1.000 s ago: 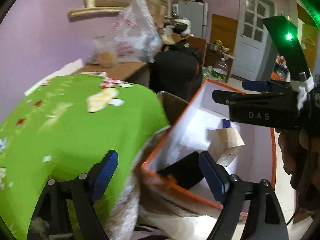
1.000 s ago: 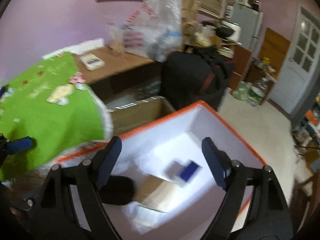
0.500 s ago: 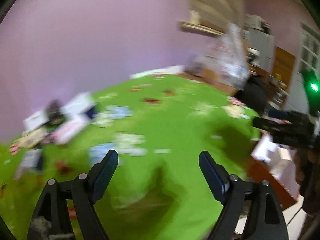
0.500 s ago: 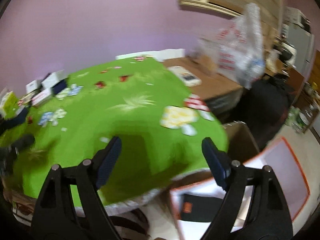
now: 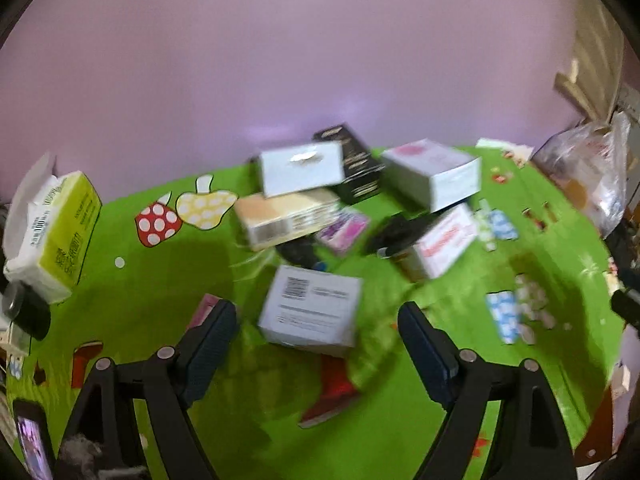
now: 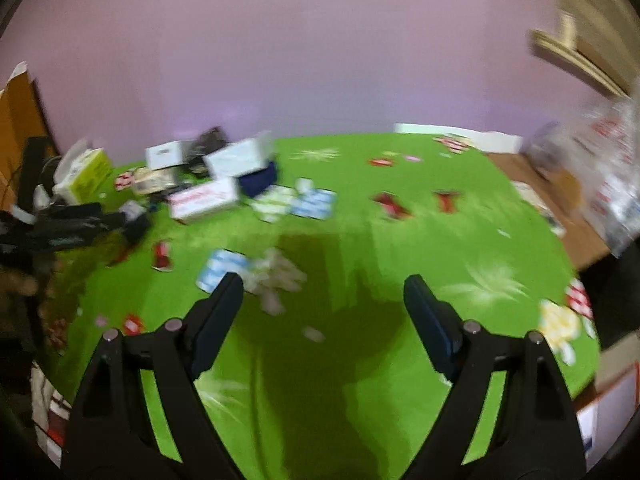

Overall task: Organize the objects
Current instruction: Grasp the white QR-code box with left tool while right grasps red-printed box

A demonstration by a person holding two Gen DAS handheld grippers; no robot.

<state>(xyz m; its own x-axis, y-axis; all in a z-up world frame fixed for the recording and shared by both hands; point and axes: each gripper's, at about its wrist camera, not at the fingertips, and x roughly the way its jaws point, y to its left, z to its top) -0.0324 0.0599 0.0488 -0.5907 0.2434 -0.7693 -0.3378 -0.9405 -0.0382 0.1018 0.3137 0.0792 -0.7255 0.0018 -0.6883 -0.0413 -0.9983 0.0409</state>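
A heap of small boxes lies on the green tablecloth. In the left wrist view my left gripper hangs open, nothing in it, just short of a white box with a QR label. Behind it lie a beige box, a white box, a black box, a pink-topped white box and a red-lettered box. My right gripper is open and empty over bare cloth; the same heap shows far left there, with the left gripper beside it.
A yellow tissue pack stands at the table's left edge, with a phone at the near left corner. A plastic bag sits on a wooden surface to the right. An orange-rimmed white box stands below the table's right edge.
Both grippers have swung left from over the orange-rimmed box on the floor to above the green table. The heap of boxes has come into view. Both stayed open.
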